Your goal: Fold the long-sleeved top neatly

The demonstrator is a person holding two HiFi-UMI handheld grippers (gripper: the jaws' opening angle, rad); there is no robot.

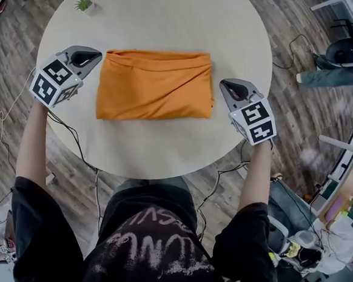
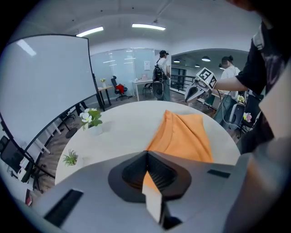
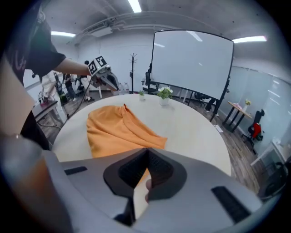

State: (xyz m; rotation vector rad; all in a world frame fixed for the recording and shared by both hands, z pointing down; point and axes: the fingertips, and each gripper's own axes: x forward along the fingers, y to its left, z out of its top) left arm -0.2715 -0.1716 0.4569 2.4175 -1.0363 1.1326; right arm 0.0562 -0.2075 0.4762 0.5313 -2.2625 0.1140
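Observation:
The orange long-sleeved top (image 1: 155, 84) lies folded into a compact rectangle in the middle of the round white table (image 1: 155, 20). My left gripper (image 1: 94, 54) hovers just off its left edge, jaws shut and holding nothing. My right gripper (image 1: 230, 88) is lifted off the right edge of the top, also shut and holding nothing. In the left gripper view the folded top (image 2: 184, 134) lies beyond the closed jaws, and in the right gripper view the folded top (image 3: 116, 127) lies ahead on the table; neither gripper touches it.
A small potted plant (image 1: 84, 3) stands at the table's far left edge, and a white-flowered plant (image 2: 91, 119) sits beside it. Cables trail from both grippers over the wooden floor. People stand in the room behind the table.

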